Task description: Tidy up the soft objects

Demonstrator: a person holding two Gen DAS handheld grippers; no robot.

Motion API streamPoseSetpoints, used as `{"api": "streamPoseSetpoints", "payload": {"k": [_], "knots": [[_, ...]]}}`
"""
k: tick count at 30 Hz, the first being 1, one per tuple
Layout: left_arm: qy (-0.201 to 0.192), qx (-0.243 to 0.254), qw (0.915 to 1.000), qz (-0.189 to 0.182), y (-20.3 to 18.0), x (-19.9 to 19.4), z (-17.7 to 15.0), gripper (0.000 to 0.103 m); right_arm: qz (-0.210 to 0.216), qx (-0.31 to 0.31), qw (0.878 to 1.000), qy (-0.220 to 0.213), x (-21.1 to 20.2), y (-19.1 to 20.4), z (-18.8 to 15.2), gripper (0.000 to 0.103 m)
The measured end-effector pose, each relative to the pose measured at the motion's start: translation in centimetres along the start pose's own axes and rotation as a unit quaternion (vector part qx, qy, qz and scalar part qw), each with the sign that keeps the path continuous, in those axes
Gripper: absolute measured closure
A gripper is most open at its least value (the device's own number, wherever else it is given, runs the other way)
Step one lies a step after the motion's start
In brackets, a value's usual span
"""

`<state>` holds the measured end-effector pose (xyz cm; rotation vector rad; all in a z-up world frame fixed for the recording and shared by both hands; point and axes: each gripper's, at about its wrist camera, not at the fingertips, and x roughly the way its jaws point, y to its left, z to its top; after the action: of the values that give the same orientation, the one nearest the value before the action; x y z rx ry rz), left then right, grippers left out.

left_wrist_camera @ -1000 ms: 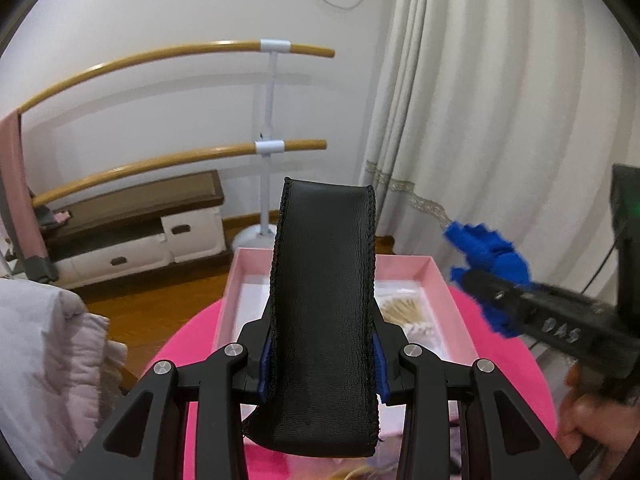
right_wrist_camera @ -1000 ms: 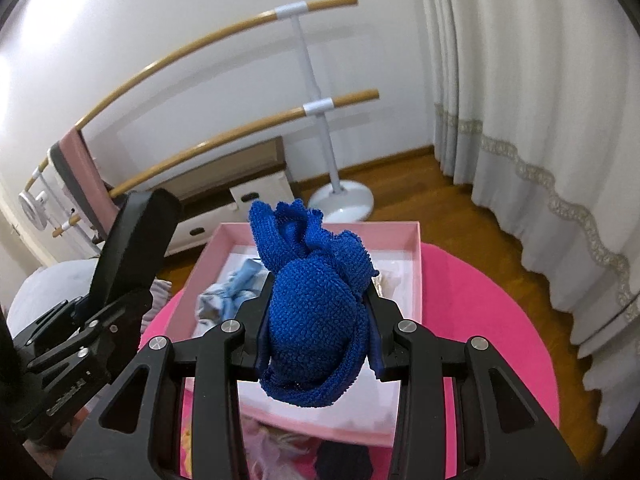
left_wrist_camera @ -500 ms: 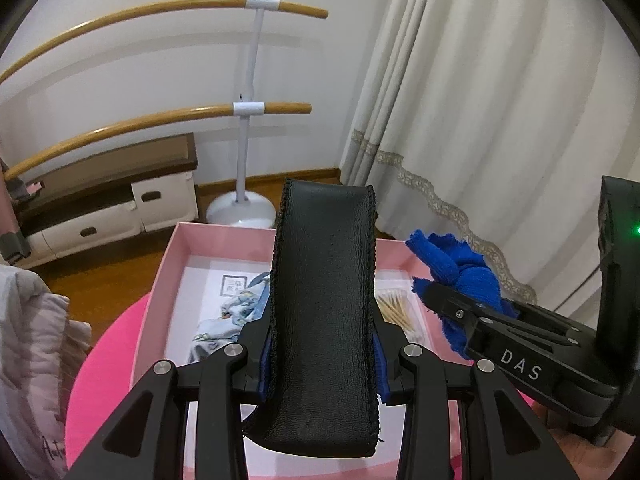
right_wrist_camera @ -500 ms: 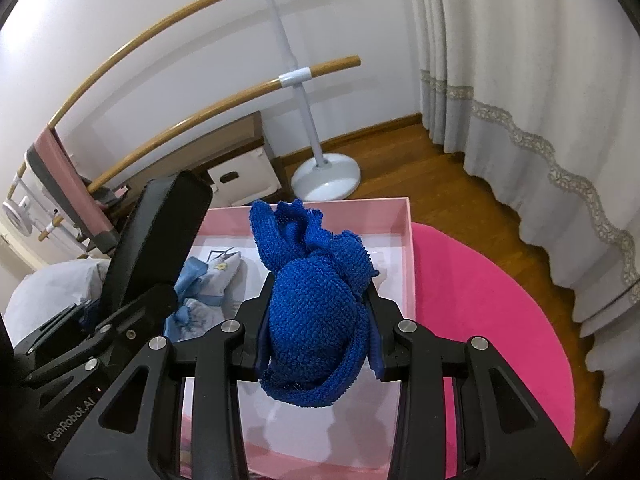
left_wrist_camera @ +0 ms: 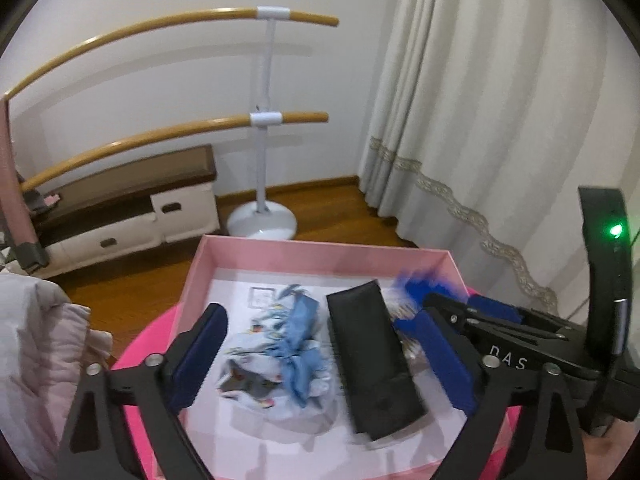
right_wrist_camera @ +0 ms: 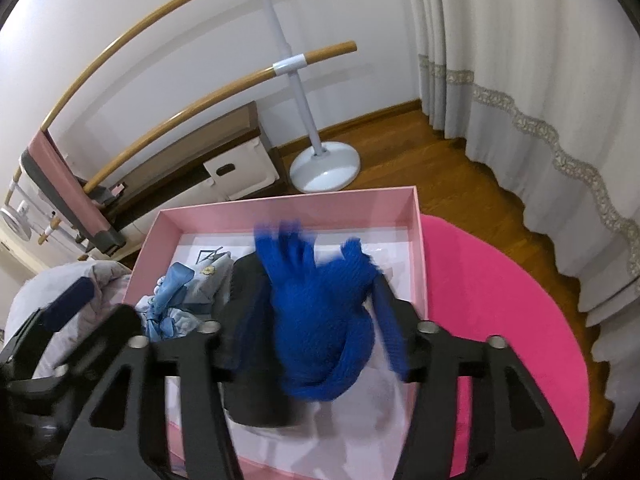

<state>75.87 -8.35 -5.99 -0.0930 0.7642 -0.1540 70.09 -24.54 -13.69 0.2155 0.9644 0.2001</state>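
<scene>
A pink box (left_wrist_camera: 320, 252) sits on a round pink table. My left gripper (left_wrist_camera: 324, 358) is open above the box. The black leather pouch (left_wrist_camera: 374, 364) lies free in the box, blurred, beside a pale blue cloth bundle (left_wrist_camera: 292, 344). My right gripper (right_wrist_camera: 316, 344) has its jaws spread wide. The blue knitted cloth (right_wrist_camera: 320, 320) is blurred between them, over the box (right_wrist_camera: 288, 210); I cannot tell whether a pad still touches it. The black pouch (right_wrist_camera: 248, 364) shows to its left. The right gripper (left_wrist_camera: 452, 320) also shows at the right in the left wrist view.
A white stand with two wooden bars (left_wrist_camera: 264, 120) stands on the wooden floor behind the table, next to a low white drawer bench (left_wrist_camera: 120, 216). A cream curtain (left_wrist_camera: 480, 100) hangs at the right. A pale padded garment (left_wrist_camera: 36, 344) lies at the left.
Both grippers have opened over the pink box. The black pouch has dropped out of the left gripper into the box. The blue cloth has come loose in the right gripper.
</scene>
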Motion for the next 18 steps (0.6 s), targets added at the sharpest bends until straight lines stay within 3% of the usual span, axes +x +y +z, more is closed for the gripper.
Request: {"api": "streamPoseSetpoints", "payload": {"k": [2, 4, 11, 18], "knots": [[-0.012, 0.004, 0.9998, 0.014, 0.2, -0.7, 0.3, 0.001, 0.007, 0.006, 1.0, -0.005, -0.3, -0.1, -0.3, 0.009], [-0.025, 0.007, 0.9994, 0.024, 0.1, -1.9, -0.1, 0.0, 0.009, 0.01, 1.0, -0.012, -0.7, -0.2, -0.5, 0.0], [-0.059, 0.017, 0.9961, 0.064, -0.2, -5.4, -1.9, 0.0, 0.001, 0.019, 0.999, -0.034, -4.4, 0.3, -1.6, 0.0], [-0.079, 0.013, 0.995, 0.059, -0.6, -12.4, -7.8, 0.0, 0.007, 0.008, 0.997, -0.079, -10.9, 1.6, -4.4, 0.0]]}}
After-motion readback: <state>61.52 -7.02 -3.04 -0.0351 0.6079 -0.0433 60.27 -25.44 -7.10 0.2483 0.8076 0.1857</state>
